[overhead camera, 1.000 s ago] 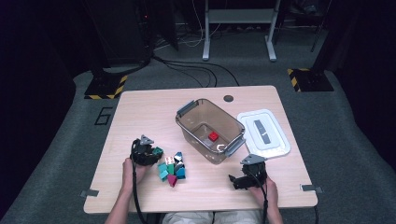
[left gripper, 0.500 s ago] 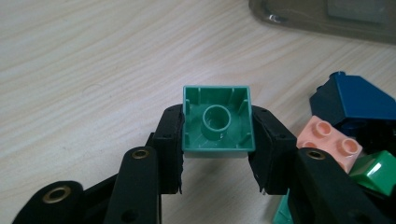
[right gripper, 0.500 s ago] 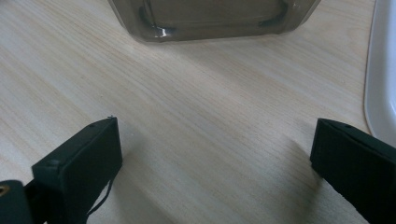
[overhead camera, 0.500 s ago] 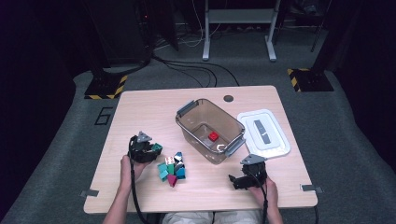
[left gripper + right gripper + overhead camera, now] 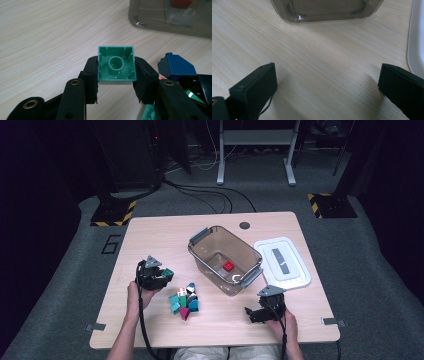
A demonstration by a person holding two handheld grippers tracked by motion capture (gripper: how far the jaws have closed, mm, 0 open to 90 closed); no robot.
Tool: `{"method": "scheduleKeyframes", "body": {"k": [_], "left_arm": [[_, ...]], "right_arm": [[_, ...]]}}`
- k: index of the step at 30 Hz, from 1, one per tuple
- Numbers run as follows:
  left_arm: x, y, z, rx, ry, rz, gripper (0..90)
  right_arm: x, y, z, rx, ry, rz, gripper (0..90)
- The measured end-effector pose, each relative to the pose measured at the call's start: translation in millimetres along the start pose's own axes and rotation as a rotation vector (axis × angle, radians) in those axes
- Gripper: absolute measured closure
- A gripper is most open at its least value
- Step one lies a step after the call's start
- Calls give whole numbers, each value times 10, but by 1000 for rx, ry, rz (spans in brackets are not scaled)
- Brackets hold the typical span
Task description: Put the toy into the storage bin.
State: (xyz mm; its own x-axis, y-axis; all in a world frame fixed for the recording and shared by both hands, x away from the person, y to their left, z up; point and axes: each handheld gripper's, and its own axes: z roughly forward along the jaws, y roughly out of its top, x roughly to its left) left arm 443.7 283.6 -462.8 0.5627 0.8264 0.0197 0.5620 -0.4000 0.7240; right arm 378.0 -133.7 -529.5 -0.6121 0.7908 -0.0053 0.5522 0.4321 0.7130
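1. Currently the left tongs [image 5: 116, 75] are closed on a green brick [image 5: 116, 63], one jaw pressed to each side wall, hollow underside with its round tube facing the camera. In the high view the brick [image 5: 167, 272] sits at the tongs' tip, above the worktop [image 5: 150, 235], left of the brick pile [image 5: 184, 301].
2. Right tongs [image 5: 328, 82] rest wide open and hold nothing, near the front edge of the worktop, just short of the clear bin [image 5: 225, 260].
3. Bin stands open; one red brick [image 5: 228, 266] lies inside. White lid [image 5: 281, 263] lies flat beside it.
4. Handling, judged: hard moulded plastic, very light, stiff, not fragile. Smooth walls may slip or let it pivot, so flat opposite sides are the right hold, as now.
5. Likely step: carry the green brick to the bin.
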Motion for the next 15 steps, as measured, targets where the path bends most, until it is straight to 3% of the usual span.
{"method": "scheduleKeyframes", "body": {"k": [15], "left_arm": [[-28, 249, -103, -5, -1, 46, 586]], "right_arm": [[-1, 0, 0, -1, 0, 0, 15]]}}
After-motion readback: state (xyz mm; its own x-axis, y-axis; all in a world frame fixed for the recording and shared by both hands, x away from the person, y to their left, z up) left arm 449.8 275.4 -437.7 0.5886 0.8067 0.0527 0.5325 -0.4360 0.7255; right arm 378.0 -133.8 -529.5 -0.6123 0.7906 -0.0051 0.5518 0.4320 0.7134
